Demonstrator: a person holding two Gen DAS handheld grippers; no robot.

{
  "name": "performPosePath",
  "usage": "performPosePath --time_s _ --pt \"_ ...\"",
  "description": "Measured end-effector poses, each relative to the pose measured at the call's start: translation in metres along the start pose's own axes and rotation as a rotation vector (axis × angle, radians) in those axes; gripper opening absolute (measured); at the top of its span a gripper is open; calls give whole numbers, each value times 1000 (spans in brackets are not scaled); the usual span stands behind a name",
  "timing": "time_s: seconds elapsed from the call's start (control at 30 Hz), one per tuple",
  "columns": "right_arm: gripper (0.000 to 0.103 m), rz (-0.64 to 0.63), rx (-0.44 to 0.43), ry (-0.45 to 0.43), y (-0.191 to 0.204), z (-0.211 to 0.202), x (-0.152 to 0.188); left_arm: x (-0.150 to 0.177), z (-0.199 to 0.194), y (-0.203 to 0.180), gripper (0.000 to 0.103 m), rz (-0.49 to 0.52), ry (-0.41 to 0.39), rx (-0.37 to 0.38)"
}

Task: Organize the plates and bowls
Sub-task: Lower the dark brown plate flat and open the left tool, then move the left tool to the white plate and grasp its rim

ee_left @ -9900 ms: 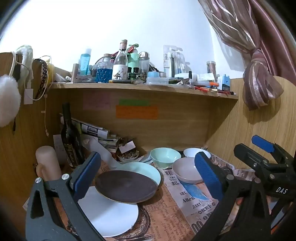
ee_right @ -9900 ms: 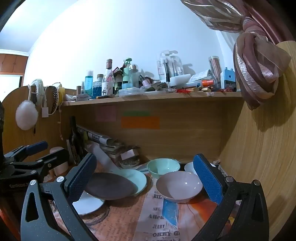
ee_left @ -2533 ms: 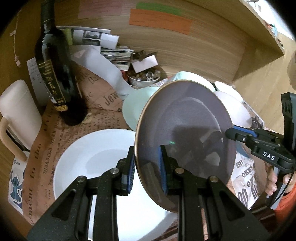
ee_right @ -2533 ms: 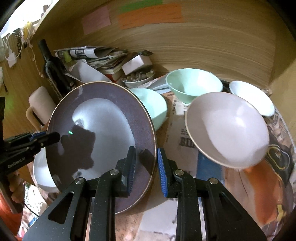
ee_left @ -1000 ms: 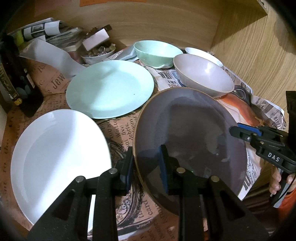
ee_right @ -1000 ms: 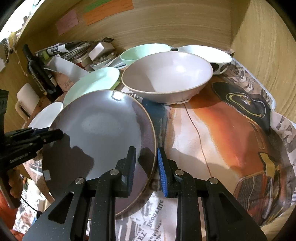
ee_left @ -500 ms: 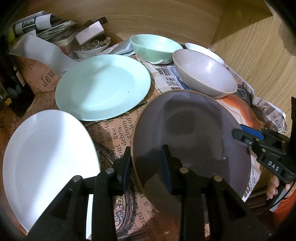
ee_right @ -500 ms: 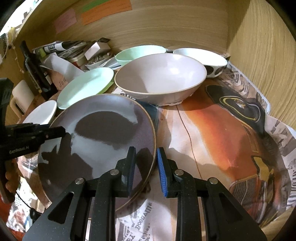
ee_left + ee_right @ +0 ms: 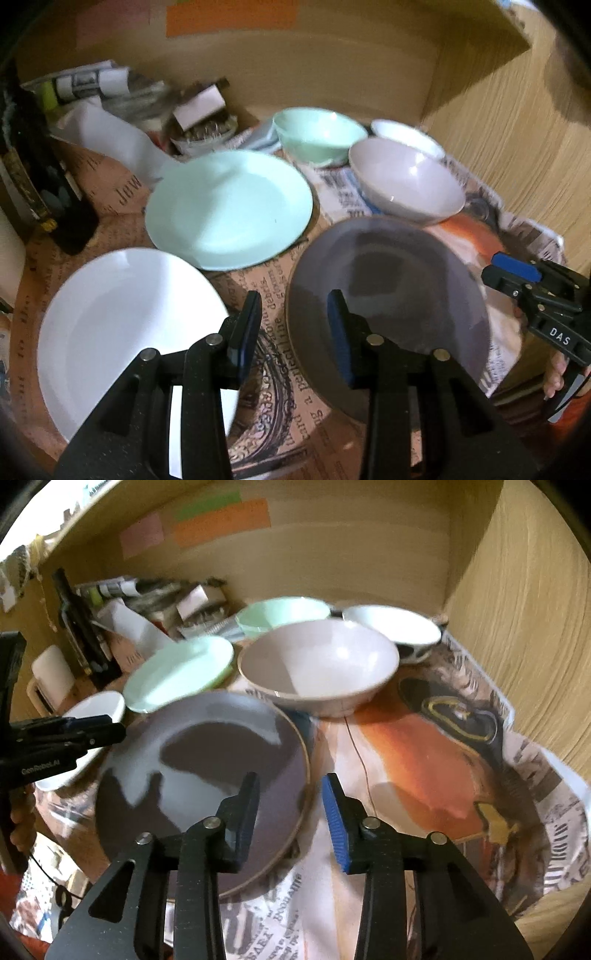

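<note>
The dark plate [image 9: 391,295] [image 9: 207,768] lies flat on the newspaper. My left gripper [image 9: 294,328] straddles its left rim and its jaws are opening, the pads clear of the rim. My right gripper [image 9: 291,814] straddles the plate's right rim, its jaws also opening and not pressing on it. A white plate [image 9: 122,321] lies at the left, with a mint plate [image 9: 229,206] behind it. A mint bowl [image 9: 317,133], a pale grey bowl [image 9: 321,664] and a white bowl [image 9: 395,626] stand at the back.
A dark wine bottle [image 9: 33,177] and a white mug [image 9: 48,679] stand at the left. Rolled papers and a small cluttered dish [image 9: 203,125] fill the back left corner. Wooden walls [image 9: 524,627] close the back and right. Newspaper [image 9: 443,760] covers the surface.
Both grippers' jaws have widened and let go of the dark plate, which now rests flat on the newspaper. The left gripper has drawn up and back a little.
</note>
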State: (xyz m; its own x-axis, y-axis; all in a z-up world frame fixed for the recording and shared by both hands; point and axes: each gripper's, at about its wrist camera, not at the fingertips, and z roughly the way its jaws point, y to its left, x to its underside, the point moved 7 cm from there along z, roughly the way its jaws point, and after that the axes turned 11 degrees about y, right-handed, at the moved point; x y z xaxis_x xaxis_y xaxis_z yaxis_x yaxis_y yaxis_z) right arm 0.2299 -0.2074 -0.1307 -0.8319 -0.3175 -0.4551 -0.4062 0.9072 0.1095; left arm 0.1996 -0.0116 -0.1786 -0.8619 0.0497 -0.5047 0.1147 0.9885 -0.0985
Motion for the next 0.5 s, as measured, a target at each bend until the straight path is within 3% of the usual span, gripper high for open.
performPosePath --time_s 0.1,0.17,0.43,0.5 --pt "35 -5 -4 -43 8 -14 -6 0 -21 1 37 12 -46 2" --pt "43 -12 -13 -70 14 -21 -10 1 -34 1 42 16 -76 2" --pt "49 -60 -58 -154 48 -41 -21 6 -80 23 54 -18 -206 -39" --pt "50 -78 -72 -165 59 -42 -22 10 -88 29 64 -20 -222 -64"
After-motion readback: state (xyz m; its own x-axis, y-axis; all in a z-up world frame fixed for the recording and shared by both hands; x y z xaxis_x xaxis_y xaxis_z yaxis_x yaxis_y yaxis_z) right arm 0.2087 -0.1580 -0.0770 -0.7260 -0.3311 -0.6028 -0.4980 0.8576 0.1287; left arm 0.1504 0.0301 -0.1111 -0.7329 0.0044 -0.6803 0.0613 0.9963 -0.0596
